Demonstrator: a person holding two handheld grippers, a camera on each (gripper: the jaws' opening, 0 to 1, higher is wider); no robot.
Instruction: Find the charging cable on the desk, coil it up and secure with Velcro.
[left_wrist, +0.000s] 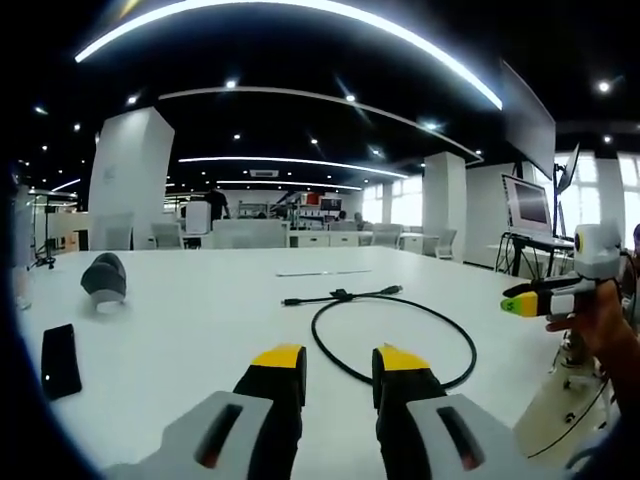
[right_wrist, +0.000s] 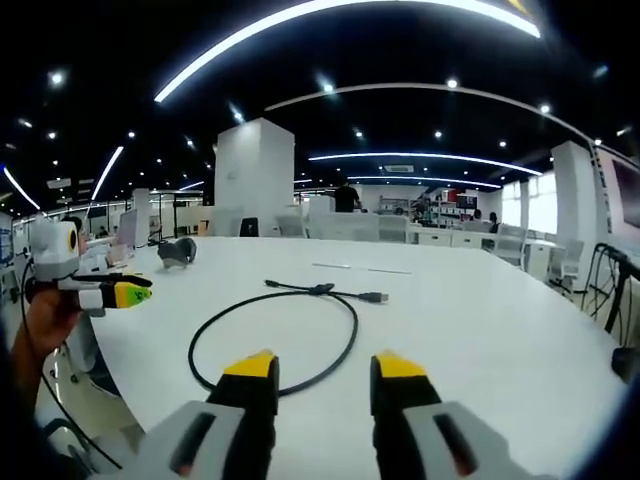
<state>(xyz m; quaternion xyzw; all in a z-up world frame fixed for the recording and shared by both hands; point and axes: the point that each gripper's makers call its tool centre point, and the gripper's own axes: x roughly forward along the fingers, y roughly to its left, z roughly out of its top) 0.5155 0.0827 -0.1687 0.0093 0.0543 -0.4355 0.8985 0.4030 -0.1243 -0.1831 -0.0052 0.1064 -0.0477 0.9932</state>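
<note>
Tools (left_wrist: 339, 365) (right_wrist: 324, 372), two, gape above one looped cable (left_wrist: 392, 340), seemingly untouched.

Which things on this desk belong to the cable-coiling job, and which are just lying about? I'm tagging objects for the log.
For the job:
- cable, lying in one loose loop on the desk
- left tongs, open
- right tongs, open

Lying about:
- phone, flat near the desk's edge
- grey roll, further back
- monitor on a stand beside the desk
</note>
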